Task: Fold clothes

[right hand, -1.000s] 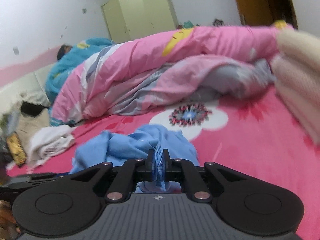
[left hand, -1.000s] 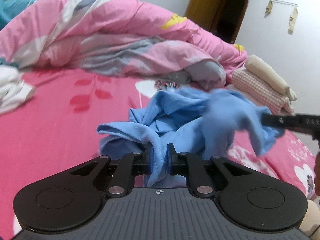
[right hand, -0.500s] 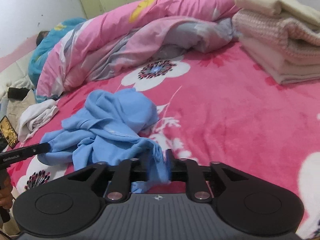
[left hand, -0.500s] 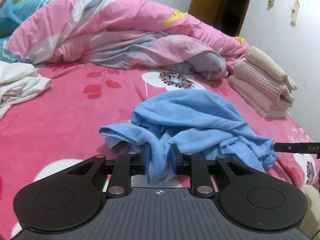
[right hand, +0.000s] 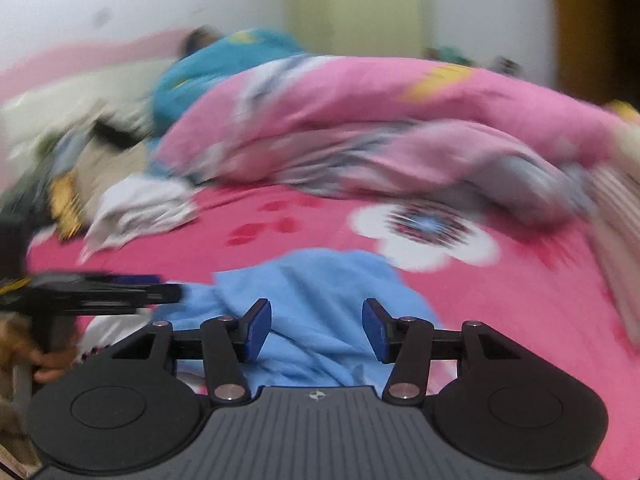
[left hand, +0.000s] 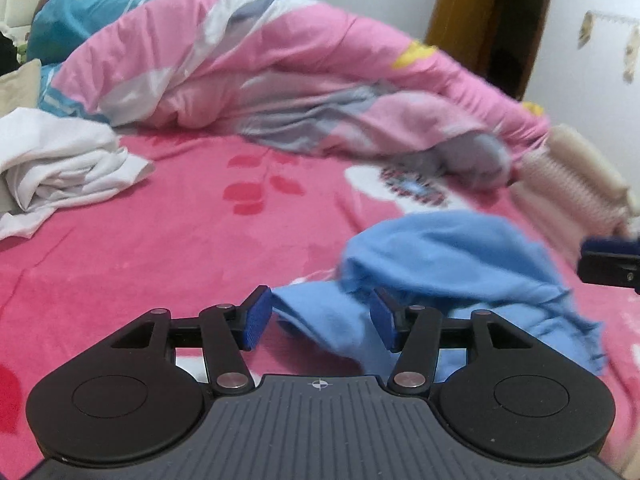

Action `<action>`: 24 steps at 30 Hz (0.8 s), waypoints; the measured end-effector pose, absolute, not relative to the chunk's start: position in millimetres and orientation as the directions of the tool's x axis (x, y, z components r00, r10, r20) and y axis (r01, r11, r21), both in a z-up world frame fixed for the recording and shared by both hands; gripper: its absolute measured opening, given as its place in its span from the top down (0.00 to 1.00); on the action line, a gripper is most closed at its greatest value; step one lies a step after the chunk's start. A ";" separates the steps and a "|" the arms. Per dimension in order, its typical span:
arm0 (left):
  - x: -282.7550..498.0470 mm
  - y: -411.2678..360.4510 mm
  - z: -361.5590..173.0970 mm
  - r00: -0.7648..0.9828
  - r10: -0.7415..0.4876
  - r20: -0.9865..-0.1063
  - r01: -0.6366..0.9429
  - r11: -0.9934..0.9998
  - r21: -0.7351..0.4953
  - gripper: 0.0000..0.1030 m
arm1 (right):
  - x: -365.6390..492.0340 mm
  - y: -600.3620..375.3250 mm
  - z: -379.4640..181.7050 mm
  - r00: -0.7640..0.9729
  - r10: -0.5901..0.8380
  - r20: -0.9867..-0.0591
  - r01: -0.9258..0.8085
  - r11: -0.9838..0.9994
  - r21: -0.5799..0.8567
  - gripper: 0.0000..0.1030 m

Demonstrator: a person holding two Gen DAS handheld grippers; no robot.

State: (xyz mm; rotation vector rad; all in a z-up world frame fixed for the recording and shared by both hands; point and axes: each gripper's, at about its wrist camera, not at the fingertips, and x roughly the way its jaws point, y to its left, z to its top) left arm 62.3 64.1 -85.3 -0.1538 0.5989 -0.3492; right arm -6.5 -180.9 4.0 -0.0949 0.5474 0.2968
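Observation:
A crumpled light-blue garment (left hand: 452, 264) lies in a heap on the pink flowered bedspread (left hand: 168, 248). My left gripper (left hand: 322, 314) stands over its near left edge. Its jaws are opening, and a fold of the blue cloth lies loose between the blue pads (left hand: 258, 316) without being pinched. In the right wrist view the same garment (right hand: 320, 292) spreads under my right gripper (right hand: 316, 326), whose jaws are also opening, pads clear of the cloth. The other gripper shows as a black bar at the right edge (left hand: 608, 264) and at the left (right hand: 92, 294).
A bunched pink and grey duvet (left hand: 304, 80) fills the back of the bed. White clothes (left hand: 60, 164) lie crumpled at the left. A stack of folded cream and pink items (left hand: 580, 176) sits at the right. A hand (right hand: 48, 360) grips the other tool.
Both grippers were shut on the blue garment and have since opened, dropping it onto the bed. The cloth has settled into a lower heap. The right wrist view has swung and blurred.

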 end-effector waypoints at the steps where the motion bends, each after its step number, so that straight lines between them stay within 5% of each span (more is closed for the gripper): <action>1: 65.4 66.0 -89.4 0.768 -0.360 -0.529 0.269 0.932 -0.243 0.48 | 1.8 -165.8 -0.2 0.805 0.260 -0.533 -0.335 0.941 -0.046 0.45; 6: 76.5 72.4 -106.7 0.760 -0.337 -0.555 0.248 0.941 -0.232 0.48 | 47.5 -120.6 -33.6 0.742 0.257 -0.619 -0.438 0.885 -0.157 0.46; 10: 75.5 74.6 -112.0 0.768 -0.345 -0.539 0.262 0.938 -0.228 0.48 | 68.9 -131.8 -43.5 0.729 0.227 -0.646 -0.411 0.900 -0.147 0.89; 18: 75.5 75.5 -115.0 0.772 -0.356 -0.526 0.266 0.934 -0.241 0.48 | 74.4 -242.7 9.4 0.876 0.065 -0.477 -0.052 0.998 0.041 0.93; 24: 75.1 73.9 -116.1 0.777 -0.349 -0.523 0.268 0.936 -0.227 0.47 | 62.0 -328.6 14.5 0.896 -0.094 -0.434 0.178 0.972 0.156 0.93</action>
